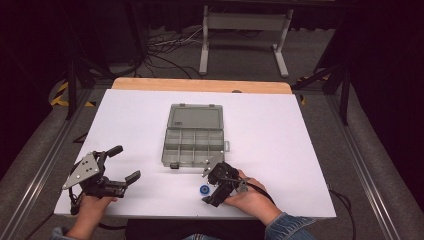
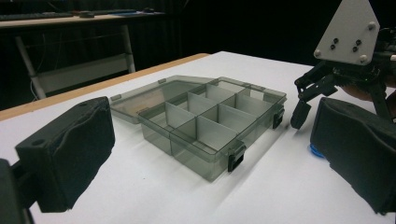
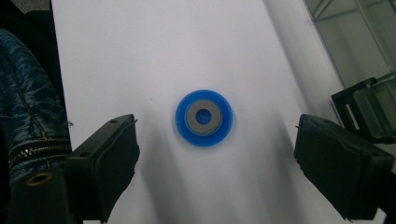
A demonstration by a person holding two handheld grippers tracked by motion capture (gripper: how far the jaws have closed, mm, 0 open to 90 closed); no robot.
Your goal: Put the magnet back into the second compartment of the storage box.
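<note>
Clear grey compartment box [image 1: 194,141] open at the middle of the white table [image 1: 280,130], lid laid flat on the far side, dividers bare. Black latches on the near edge. Small blue disc with grey centre [image 1: 204,190] flat on the table, just beside the box's near right corner. Right gripper [image 1: 215,185] over the disc, pointed down, jaws wide apart with the disc [image 3: 203,117] between them, touching neither. Denim sleeve [image 3: 28,116] at the edge of the right gripper view. Left gripper [image 1: 122,162] near the table's near left corner, well apart from the box, jaws spread and holding nothing. From the left gripper view, box [image 2: 201,123] straight ahead, right gripper [image 2: 306,105] beyond it.
</note>
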